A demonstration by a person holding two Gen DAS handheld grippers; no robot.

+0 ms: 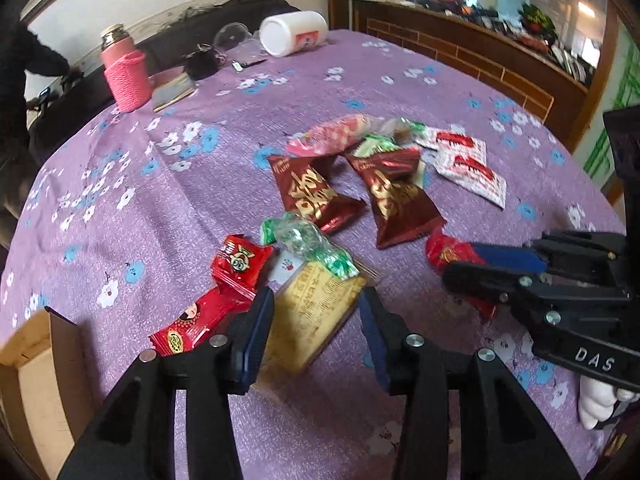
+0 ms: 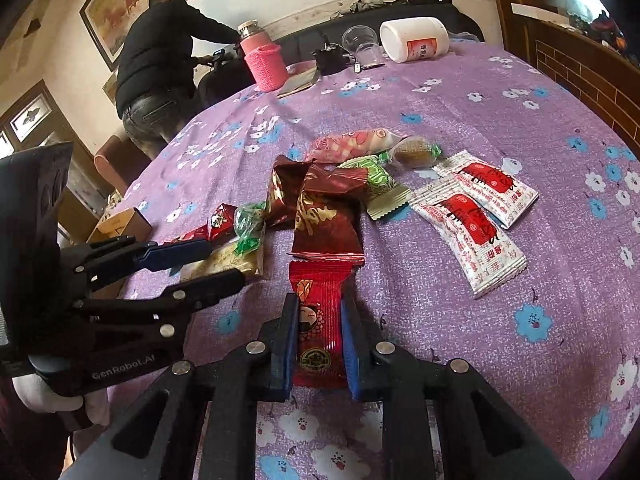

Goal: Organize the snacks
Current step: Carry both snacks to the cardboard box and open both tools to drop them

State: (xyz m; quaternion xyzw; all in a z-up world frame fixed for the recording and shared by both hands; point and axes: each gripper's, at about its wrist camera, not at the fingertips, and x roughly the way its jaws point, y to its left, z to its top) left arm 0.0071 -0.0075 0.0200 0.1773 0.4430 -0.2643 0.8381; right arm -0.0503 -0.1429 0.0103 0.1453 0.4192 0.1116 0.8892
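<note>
The right gripper [image 2: 319, 344] clamps a red packet [image 2: 320, 320]; its slick wrapper may slip free. The left gripper [image 1: 316, 320], fingers spread, hovers over a yellow packet [image 1: 316, 312] and may nudge neighbours.

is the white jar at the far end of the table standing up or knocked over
Knocked over. The white jar lies on its side on the purple tablecloth, one round end toward the camera, its label sideways.

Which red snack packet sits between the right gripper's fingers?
The bright red cartoon-face packet between the right gripper fingers; the two like packets lie beside the left gripper.
</note>
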